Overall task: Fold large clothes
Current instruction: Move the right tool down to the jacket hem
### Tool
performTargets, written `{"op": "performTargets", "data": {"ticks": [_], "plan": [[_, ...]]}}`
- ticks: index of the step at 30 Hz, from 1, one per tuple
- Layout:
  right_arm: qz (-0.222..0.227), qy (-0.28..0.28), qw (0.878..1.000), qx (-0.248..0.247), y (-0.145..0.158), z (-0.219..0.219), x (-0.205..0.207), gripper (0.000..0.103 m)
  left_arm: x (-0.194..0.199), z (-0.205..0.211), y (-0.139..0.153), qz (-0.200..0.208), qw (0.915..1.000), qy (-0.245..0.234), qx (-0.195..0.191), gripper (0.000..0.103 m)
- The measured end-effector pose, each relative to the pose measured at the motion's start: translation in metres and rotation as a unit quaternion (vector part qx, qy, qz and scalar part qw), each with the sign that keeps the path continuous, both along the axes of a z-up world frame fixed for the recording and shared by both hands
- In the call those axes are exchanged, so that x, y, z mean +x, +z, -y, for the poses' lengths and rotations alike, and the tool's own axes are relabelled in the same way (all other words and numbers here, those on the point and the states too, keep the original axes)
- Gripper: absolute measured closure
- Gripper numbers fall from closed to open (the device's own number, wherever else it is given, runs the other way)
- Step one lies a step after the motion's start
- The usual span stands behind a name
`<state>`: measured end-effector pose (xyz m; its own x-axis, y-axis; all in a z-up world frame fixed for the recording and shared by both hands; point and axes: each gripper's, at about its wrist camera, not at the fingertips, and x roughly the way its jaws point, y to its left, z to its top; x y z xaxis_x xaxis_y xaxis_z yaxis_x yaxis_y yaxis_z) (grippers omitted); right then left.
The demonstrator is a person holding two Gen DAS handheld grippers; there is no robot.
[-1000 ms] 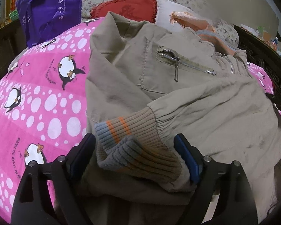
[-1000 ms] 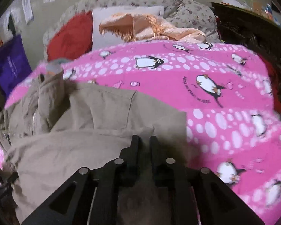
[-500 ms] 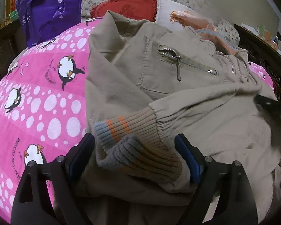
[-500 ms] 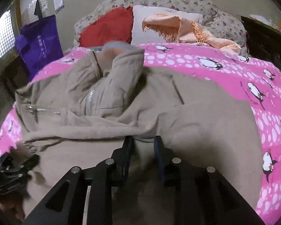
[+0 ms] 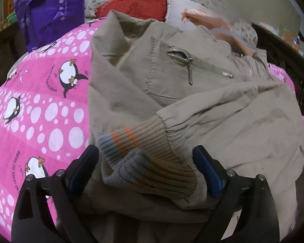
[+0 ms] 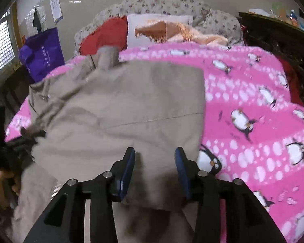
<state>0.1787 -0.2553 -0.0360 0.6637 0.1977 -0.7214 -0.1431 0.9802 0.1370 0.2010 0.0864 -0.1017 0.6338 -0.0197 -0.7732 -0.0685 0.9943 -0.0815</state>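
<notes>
Half a second on, the right hand-held gripper has spread its blue-padded fingers, which were pinched on the cloth before, and the fold of the beige jacket now lies loose between them. That jacket rests on a bed covered by a pink penguin-print blanket, its sleeve folded across the body. The left hand-held gripper has not shifted: its jaws stand wide, one on each side of the ribbed cuff with orange and grey stripes, not closed on it. A zipped chest pocket faces up. Near the headboard sit a red cushion and a purple bag.
</notes>
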Motion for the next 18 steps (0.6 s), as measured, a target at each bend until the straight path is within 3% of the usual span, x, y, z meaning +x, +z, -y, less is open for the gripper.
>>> {"op": "performTargets", "data": {"ticks": [2,6,8,10,14,15,16,18], "plan": [[0.002,0.024,1.0,0.0,0.013,-0.009,-0.016,0.059,-0.003,0.001,0.008,-0.011,0.9998,-0.01,0.012,0.008],[-0.028,0.096,0.994,-0.05,0.005,-0.035,-0.056,0.038,-0.034,-0.016,0.038,-0.016,0.9996,-0.022,-0.004,0.008],[-0.055,0.099,0.992,-0.055,-0.007,-0.034,-0.076,0.038,-0.067,-0.027,0.049,-0.016,0.9993,-0.031,0.013,0.008],[-0.072,0.102,0.992,-0.027,-0.015,-0.027,-0.094,0.038,-0.096,-0.03,0.051,-0.021,0.9985,-0.041,0.031,0.008],[-0.105,0.086,0.99,-0.032,-0.049,-0.014,-0.113,0.035,-0.159,-0.009,0.036,-0.037,0.9938,-0.103,0.021,0.008],[-0.117,0.08,0.99,-0.026,-0.06,-0.009,-0.115,0.032,-0.166,-0.005,0.028,-0.044,0.9922,-0.114,0.025,0.008],[-0.097,0.071,0.993,-0.018,-0.061,-0.002,-0.118,0.027,-0.174,-0.001,0.014,-0.057,0.9902,-0.121,0.041,0.008],[-0.114,0.066,0.991,-0.01,-0.061,0.004,-0.119,0.026,-0.179,-0.002,-0.002,-0.08,0.9887,-0.113,0.058,0.007]]}}
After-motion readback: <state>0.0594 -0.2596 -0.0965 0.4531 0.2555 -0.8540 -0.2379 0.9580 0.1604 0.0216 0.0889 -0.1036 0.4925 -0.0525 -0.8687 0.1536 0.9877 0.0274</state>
